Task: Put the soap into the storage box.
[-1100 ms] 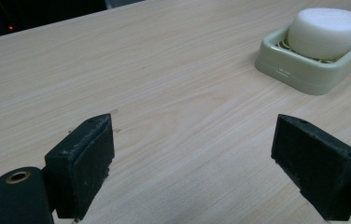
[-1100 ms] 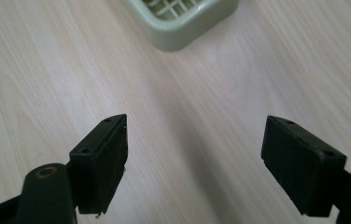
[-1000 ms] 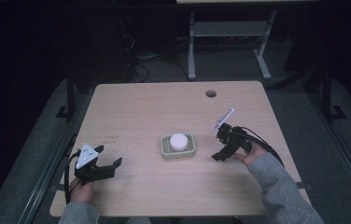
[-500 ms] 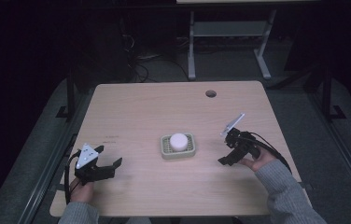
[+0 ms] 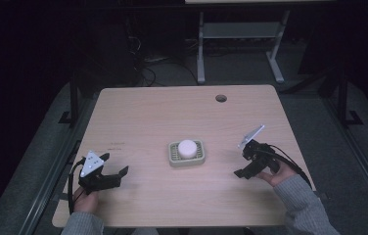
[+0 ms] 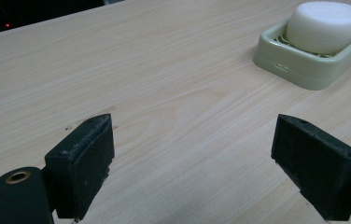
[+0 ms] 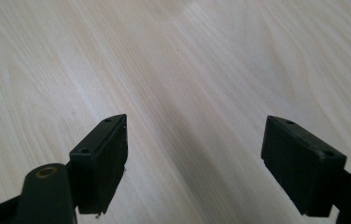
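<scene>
Left gripper [image 5: 116, 174] low over the table [image 5: 148, 117], jaws wide, empty. Between the two grippers sits the soap [image 5: 187, 147] in its dish [image 5: 173, 157], nothing gripping it. Right gripper [image 5: 243, 166] gapes too, well apart — looks like the job's done.

1. Worktop [image 5: 138, 122]: light wood grain, rounded corners, standing on a dark grey floor [image 5: 35, 161].
2. Round cable hole [image 5: 220, 98] near the worktop's far edge, right of centre.
3. Small dark marks [image 5: 115, 143] on the worktop surface, left of centre; too small to read.
4. Behind the worktop: a pale metal frame [image 5: 238, 36] with two upright legs and a crossbar, feet resting on the floor.
5. Loose cables [image 5: 148, 73] lie on the floor to the left of that frame.
6. Dark metal rails [image 5: 50, 171] run along the floor beside both sides of the worktop.
7. Background beyond the frame is unlit; details cannot be made out.
</scene>
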The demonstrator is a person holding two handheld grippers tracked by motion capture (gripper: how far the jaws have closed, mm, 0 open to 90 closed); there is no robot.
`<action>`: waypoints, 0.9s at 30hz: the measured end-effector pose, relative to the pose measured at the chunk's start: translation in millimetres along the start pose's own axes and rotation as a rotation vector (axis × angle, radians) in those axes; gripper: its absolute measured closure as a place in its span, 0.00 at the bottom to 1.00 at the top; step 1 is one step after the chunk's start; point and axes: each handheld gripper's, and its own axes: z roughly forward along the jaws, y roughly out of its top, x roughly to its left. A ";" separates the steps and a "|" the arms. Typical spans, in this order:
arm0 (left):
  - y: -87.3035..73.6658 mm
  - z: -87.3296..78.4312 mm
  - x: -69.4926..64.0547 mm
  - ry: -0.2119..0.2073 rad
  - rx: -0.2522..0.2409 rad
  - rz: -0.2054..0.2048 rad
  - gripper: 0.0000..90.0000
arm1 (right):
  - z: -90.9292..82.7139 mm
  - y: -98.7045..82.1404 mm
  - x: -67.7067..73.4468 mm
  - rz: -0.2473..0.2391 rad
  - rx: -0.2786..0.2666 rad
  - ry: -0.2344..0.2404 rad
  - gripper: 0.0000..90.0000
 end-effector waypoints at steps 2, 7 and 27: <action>0.1 -0.3 -0.3 -0.002 0.003 0.001 0.14 | -0.1 -3.0 0.5 -0.003 -0.003 -0.005 0.25; 0.1 -0.1 -1.1 -0.007 0.007 0.007 0.14 | -2.7 -10.6 1.1 0.013 -0.014 -0.008 0.25; -1.5 1.1 -2.2 -0.013 0.021 0.013 0.14 | -0.9 -43.6 7.4 0.057 -0.046 -0.019 0.25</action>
